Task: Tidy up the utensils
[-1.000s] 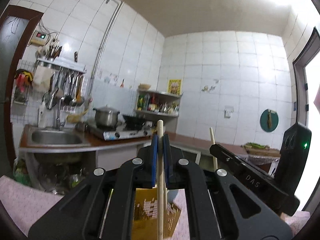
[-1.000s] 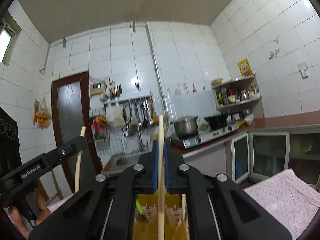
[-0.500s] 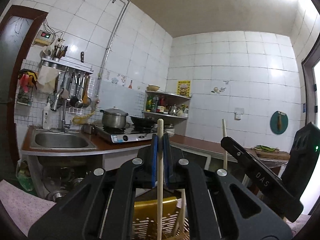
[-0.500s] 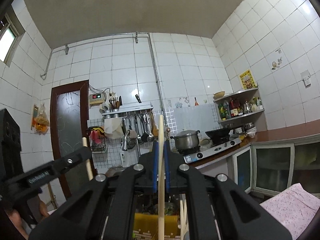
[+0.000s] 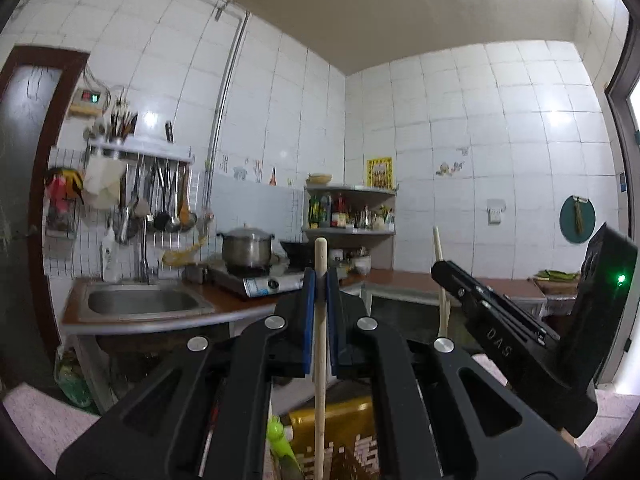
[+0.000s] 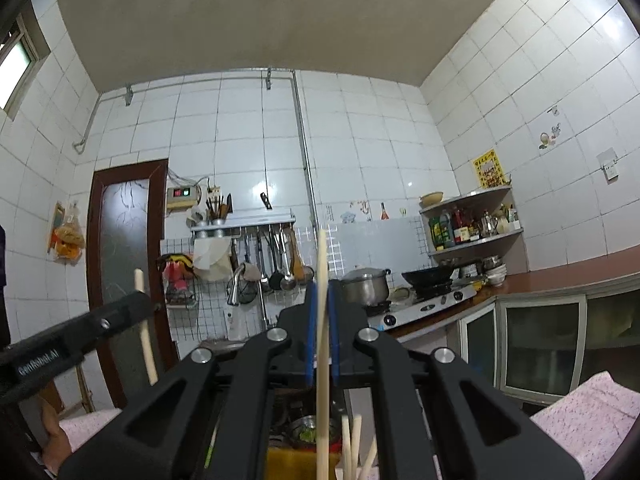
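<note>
In the left wrist view my left gripper [image 5: 320,280] is shut on an upright wooden chopstick [image 5: 320,360]. Its lower end points down over a yellow perforated utensil holder [image 5: 340,424], with something green [image 5: 277,438] beside it. To the right, my right gripper [image 5: 472,300] also holds a chopstick [image 5: 440,276] upright. In the right wrist view the right gripper [image 6: 321,296] is shut on its chopstick [image 6: 322,380] above the yellow holder [image 6: 288,465], where other chopsticks [image 6: 352,440] stand. At the left, the left gripper [image 6: 120,320] carries its chopstick [image 6: 145,340].
Behind are a steel sink [image 5: 140,302], a gas stove with a pot [image 5: 246,248] and a wok [image 6: 430,278], a rack of hanging ladles [image 6: 276,256] and a corner shelf of bottles [image 6: 468,228]. A pink cloth [image 6: 580,412] covers the table. A hand [image 6: 52,436] shows at lower left.
Both grippers stay shut on their chopsticks. The kitchen has slid across both views as the hands moved sideways. In the right wrist view the yellow holder has dropped to the bottom edge.
</note>
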The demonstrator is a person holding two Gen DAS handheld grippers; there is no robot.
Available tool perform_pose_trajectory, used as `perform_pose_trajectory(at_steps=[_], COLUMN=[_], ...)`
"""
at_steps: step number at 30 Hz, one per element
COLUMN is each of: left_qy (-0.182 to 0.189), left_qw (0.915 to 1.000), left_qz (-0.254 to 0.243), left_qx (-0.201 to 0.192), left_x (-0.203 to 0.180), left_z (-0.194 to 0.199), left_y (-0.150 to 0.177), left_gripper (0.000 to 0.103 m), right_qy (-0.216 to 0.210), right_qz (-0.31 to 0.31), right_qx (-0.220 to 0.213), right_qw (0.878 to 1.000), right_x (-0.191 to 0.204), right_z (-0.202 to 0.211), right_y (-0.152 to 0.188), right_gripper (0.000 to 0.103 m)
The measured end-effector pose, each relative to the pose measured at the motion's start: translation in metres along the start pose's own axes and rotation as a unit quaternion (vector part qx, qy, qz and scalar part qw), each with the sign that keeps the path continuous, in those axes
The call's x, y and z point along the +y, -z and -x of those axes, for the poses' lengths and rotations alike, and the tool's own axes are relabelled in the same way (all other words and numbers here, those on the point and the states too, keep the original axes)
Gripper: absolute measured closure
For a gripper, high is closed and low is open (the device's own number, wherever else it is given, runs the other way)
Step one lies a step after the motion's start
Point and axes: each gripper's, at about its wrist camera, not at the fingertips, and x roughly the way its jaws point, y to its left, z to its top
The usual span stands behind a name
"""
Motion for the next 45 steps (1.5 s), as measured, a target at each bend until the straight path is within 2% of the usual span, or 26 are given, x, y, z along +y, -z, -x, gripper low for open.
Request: perform_pose_trajectory(at_steps=[6, 13, 19, 25, 26, 27, 29, 30, 33, 35, 37, 40, 45], left_qy=[0.01, 0.001, -0.007, -0.014, -0.014, -0.014, -0.014, -0.018, -0.031, -0.039, -0.061, -0.075, -0.088], left_qw=[0.9995, 0.9981, 0.9976, 0.9967, 0.9965, 0.9964, 0.9957, 0.9955, 0.994, 0.993, 0.9918, 0.9897, 0.9856], left_qz=[0.003, 0.017, 0.023, 0.024, 0.028, 0.031, 0.039, 0.04, 0.042, 0.04, 0.035, 0.031, 0.027], left_qx=[0.031, 0.059, 0.064, 0.076, 0.077, 0.078, 0.083, 0.085, 0.096, 0.104, 0.107, 0.118, 0.142], left_x=[0.003, 0.012, 0.017, 0.017, 0.019, 0.02, 0.022, 0.023, 0.025, 0.025, 0.024, 0.022, 0.017], left_z=[-0.006, -0.002, 0.003, 0.01, 0.013, 0.015, 0.02, 0.022, 0.037, 0.049, 0.073, 0.108, 0.165], left_y=[0.035, 0.063, 0.07, 0.07, 0.066, 0.064, 0.056, 0.053, 0.041, 0.035, 0.031, 0.031, 0.039], left_gripper=[0.099, 0.099, 0.098, 0.098, 0.098, 0.097, 0.08, 0.068, 0.058, 0.045, 0.021, 0.009, 0.005], right_qy=[0.003, 0.009, 0.022, 0.028, 0.029, 0.031, 0.046, 0.049, 0.057, 0.064, 0.077, 0.089, 0.101], right_qz=[0.016, 0.018, 0.025, 0.016, 0.014, 0.011, 0.01, 0.012, 0.015, 0.022, 0.03, 0.032, 0.052], right_qx=[0.028, 0.05, 0.072, 0.095, 0.101, 0.104, 0.1, 0.101, 0.117, 0.126, 0.139, 0.159, 0.173], right_qw=[0.999, 0.999, 0.997, 0.995, 0.994, 0.994, 0.994, 0.994, 0.991, 0.99, 0.987, 0.983, 0.978], right_x=[-0.006, -0.01, -0.011, -0.015, -0.015, -0.016, -0.016, -0.015, -0.015, -0.013, -0.01, -0.007, 0.011], right_z=[0.0, 0.009, 0.016, 0.023, 0.026, 0.029, 0.038, 0.043, 0.055, 0.072, 0.088, 0.119, 0.182], right_y=[0.03, 0.058, 0.08, 0.078, 0.075, 0.073, 0.064, 0.059, 0.046, 0.037, 0.031, 0.024, 0.019], right_gripper=[0.097, 0.097, 0.097, 0.095, 0.091, 0.069, 0.043, 0.043, 0.043, 0.042, 0.038, 0.031, 0.014])
